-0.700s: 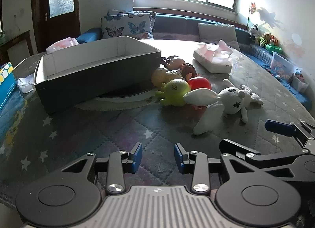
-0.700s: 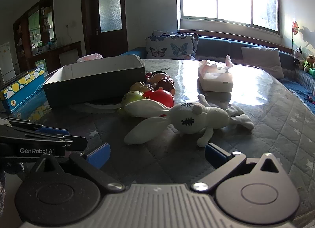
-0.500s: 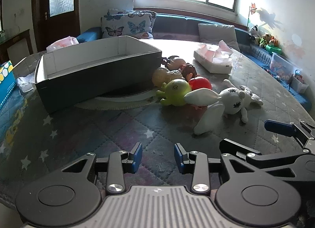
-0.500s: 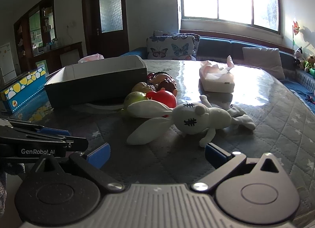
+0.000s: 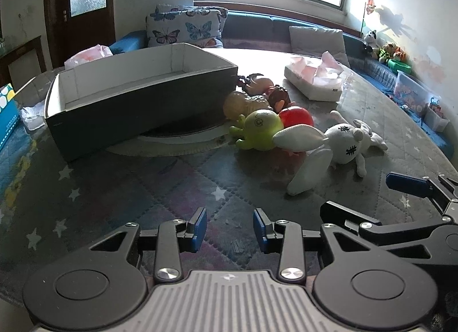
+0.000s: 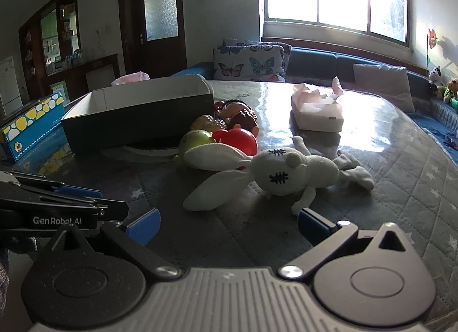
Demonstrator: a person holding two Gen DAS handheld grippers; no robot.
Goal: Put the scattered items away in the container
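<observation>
left gripper [image 5: 229,227]: jaws apart with a narrow gap, holding nothing, casing marked "genrobot ai". right gripper [image 6: 227,221]: jaws spread wide, holding nothing, just short of the white plush rabbit [image 6: 289,173]. the rabbit lies on the table [image 6: 400,188], its ear over the green toy [image 5: 259,130], beside the red ball [image 5: 296,117]. the open dark box [image 5: 137,97] stands left of the toys.
</observation>
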